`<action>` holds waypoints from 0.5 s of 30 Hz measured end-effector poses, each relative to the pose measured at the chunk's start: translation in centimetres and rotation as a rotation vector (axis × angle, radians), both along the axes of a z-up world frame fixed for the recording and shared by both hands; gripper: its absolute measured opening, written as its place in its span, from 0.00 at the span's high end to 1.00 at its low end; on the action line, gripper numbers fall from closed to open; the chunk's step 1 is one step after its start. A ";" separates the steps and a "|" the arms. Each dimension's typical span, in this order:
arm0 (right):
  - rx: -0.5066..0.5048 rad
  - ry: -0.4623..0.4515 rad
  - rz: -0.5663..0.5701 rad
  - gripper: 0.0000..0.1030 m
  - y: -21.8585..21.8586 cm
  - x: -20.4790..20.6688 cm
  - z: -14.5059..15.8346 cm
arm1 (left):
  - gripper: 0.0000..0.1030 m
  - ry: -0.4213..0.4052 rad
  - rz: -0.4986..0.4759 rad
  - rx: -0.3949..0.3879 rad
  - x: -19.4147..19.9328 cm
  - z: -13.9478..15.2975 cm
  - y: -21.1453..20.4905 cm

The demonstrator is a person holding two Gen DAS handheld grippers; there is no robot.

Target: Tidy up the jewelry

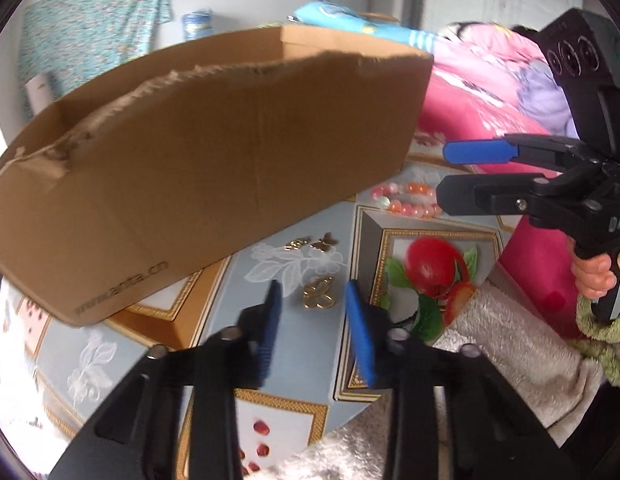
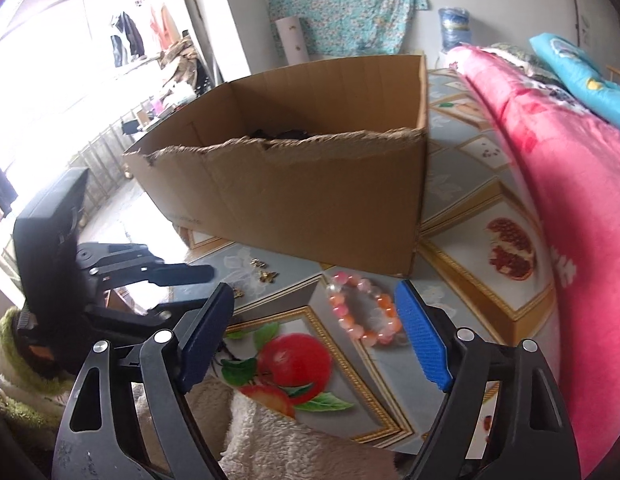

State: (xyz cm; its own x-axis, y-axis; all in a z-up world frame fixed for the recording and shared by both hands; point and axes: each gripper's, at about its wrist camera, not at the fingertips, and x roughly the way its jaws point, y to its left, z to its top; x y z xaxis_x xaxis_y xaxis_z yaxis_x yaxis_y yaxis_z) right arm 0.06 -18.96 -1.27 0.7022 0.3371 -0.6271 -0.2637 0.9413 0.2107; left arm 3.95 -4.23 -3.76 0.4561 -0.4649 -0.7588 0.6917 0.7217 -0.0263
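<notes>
Beside the torn brown cardboard box [image 1: 198, 152], the left gripper [image 1: 314, 300] stands part-open around a gold butterfly-shaped brooch [image 1: 318, 294], not pinching; it should close squarely. The right gripper [image 2: 314, 300] gapes empty before the pink-and-orange beaded bracelet [image 2: 364, 312].

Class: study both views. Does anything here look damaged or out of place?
Yes. The cardboard box has a ragged, torn top edge along its near wall, as if a flap was ripped off. Nothing else stands out.

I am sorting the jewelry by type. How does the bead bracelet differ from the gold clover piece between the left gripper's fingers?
The bead bracelet is a closed ring of round pink and orange beads; the gold clover piece is flat, openwork metal. The bracelet is clearly bigger than the clover piece. Both lie loose on the patterned tablecloth, outside the cardboard box.
</notes>
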 end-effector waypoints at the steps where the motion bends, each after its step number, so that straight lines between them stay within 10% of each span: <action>1: 0.002 0.001 0.007 0.24 0.1 0.0 -0.1 | 0.76 0.007 -0.020 0.005 0.2 -0.2 -0.1; 15: 0.015 0.034 0.031 0.26 0.4 1.3 -1.1 | 0.78 0.006 -0.311 0.110 1.7 0.0 -0.8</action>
